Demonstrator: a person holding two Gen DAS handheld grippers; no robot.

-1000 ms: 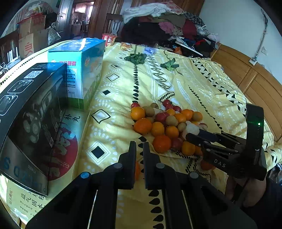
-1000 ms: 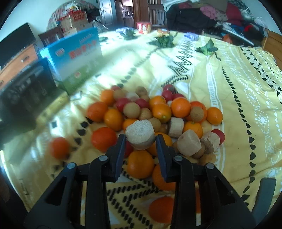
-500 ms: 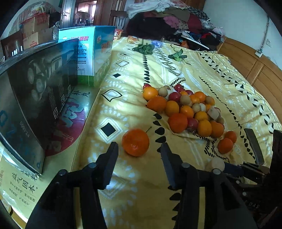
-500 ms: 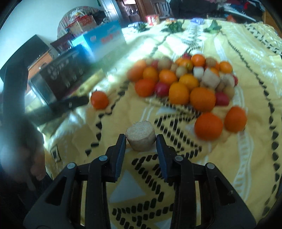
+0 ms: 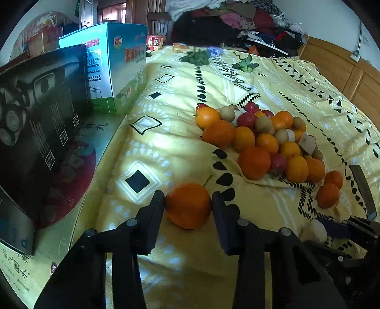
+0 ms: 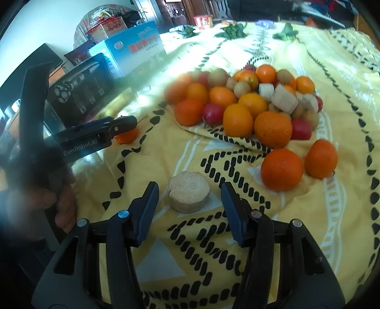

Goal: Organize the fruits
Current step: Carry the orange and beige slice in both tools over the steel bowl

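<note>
A pile of oranges, red and brown small fruits and beige chunks [image 5: 261, 137] lies on the yellow patterned bedspread; it also shows in the right wrist view [image 6: 247, 104]. My left gripper [image 5: 187, 204] has its jaws around a lone orange [image 5: 188, 205], touching it on both sides. My right gripper [image 6: 188, 195] is open, with a round beige chunk [image 6: 188, 195] resting on the bedspread between its fingers, apart from both. Two oranges [image 6: 281, 170] lie right of the chunk. The left gripper [image 6: 123, 129] appears in the right wrist view on that orange.
A black box [image 5: 35, 114] and a blue-green box [image 5: 114, 71] stand at the left on a flat printed box [image 5: 71, 171]. Green leaves [image 5: 244, 64] lie far up the bedspread. Clothes [image 5: 225, 21] are heaped at the back. A wooden headboard [image 5: 344, 71] runs along the right.
My right gripper has opened and let the beige chunk down onto the bedspread. My left gripper has moved forward and closed its jaws against the lone orange.
</note>
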